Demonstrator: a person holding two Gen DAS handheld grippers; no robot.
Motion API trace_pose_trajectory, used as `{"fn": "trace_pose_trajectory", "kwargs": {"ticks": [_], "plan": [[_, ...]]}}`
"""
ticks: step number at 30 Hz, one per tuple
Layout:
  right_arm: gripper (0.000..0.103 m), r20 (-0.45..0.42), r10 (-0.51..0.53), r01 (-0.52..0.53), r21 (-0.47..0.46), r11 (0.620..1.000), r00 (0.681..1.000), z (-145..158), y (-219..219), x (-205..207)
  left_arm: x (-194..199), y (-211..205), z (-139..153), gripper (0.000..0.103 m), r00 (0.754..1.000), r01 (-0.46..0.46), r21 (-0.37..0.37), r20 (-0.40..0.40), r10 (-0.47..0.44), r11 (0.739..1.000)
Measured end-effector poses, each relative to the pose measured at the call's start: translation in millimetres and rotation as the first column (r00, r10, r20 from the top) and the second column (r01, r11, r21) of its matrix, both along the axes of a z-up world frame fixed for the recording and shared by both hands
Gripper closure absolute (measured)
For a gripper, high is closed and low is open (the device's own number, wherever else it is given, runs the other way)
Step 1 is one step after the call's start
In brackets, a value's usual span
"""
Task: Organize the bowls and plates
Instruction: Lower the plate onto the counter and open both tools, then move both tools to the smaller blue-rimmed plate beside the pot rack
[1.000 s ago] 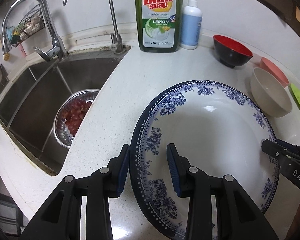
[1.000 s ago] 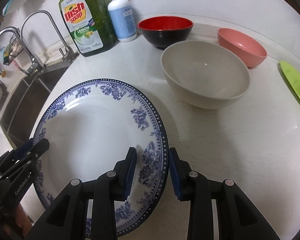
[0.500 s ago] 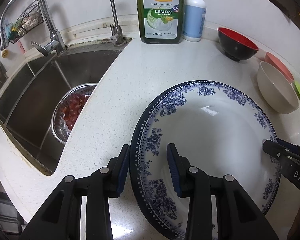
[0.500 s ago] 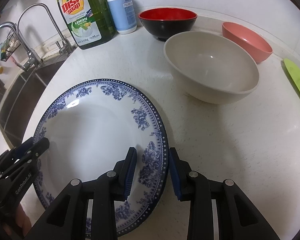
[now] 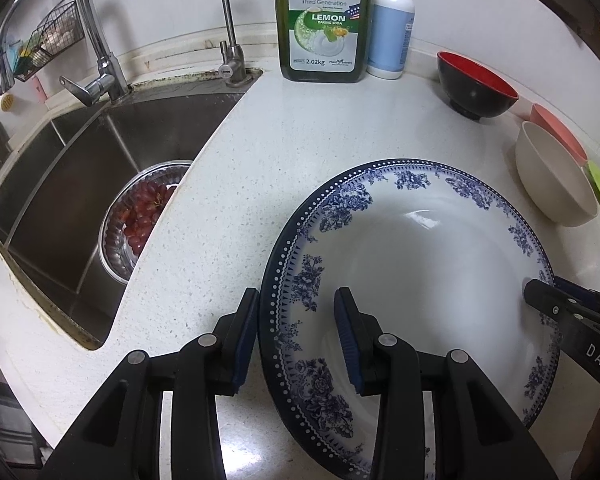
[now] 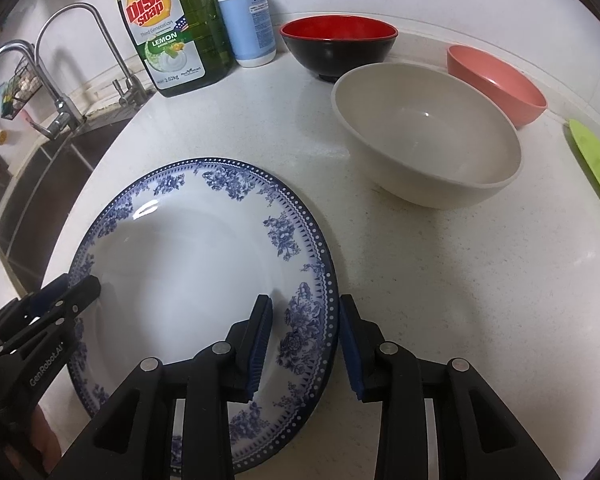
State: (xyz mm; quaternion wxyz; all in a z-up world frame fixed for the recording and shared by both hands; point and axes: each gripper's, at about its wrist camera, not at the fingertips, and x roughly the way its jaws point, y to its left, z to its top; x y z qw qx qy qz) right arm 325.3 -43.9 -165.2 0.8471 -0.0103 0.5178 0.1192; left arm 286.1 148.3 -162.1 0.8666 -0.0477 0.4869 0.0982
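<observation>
Both grippers, left and right, straddle opposite edges of the blue-flowered plate on the counter, fingers apart around its rim, bowls just behind.

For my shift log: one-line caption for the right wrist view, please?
Right hand-held gripper straddles the blue floral plate's rim; left hand-held gripper at its opposite edge, cream bowl beyond.

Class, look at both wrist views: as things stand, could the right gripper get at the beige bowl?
Probably not yet. The right gripper straddles the plate rim, as does the left gripper opposite. The counter between plate and beige bowl is bare, so once freed, the path looks open.
</observation>
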Motion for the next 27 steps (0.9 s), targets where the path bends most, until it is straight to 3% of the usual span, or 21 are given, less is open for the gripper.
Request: {"fn": "trace_pose_trajectory", "kwargs": {"ticks": [4, 15, 18, 22, 27], "plan": [[0.055, 0.039, -0.011, 0.011, 0.014, 1.000, 0.999, 7.1, -4.3, -3.5, -3.4, -4.6, 10.4, 0.042, 0.999, 0.019, 0.048, 0.043, -0.021, 0.999], [0.033, 0.182, -0.063, 0.050, 0.072, 0.996, 0.981, 52.7, -33.4, -29.4, -15.4, -29.3, 66.7, 0.006, 0.968, 0.060, 0.139, 0.232, -0.091, 0.989], [0.029, 0.228, -0.095, 0.080, 0.075, 0.994, 0.969, 67.0, -47.9, -39.1, -18.5, -45.7, 82.4, 0.000, 0.946, 0.085, 0.167, 0.295, -0.132, 0.982], [0.022, 0.295, -0.152, 0.137, 0.072, 0.988, 0.943, 87.3, -74.5, -54.7, -22.8, -65.0, 100.6, 0.000, 0.915, 0.113, 0.190, 0.363, -0.177, 0.975], [0.021, 0.358, -0.222, 0.214, 0.064, 0.975, 0.907, 107.2, -106.1, -69.9, -23.2, -96.9, 117.0, 0.000, 0.881, 0.181, 0.199, 0.403, -0.249, 0.963]]}}
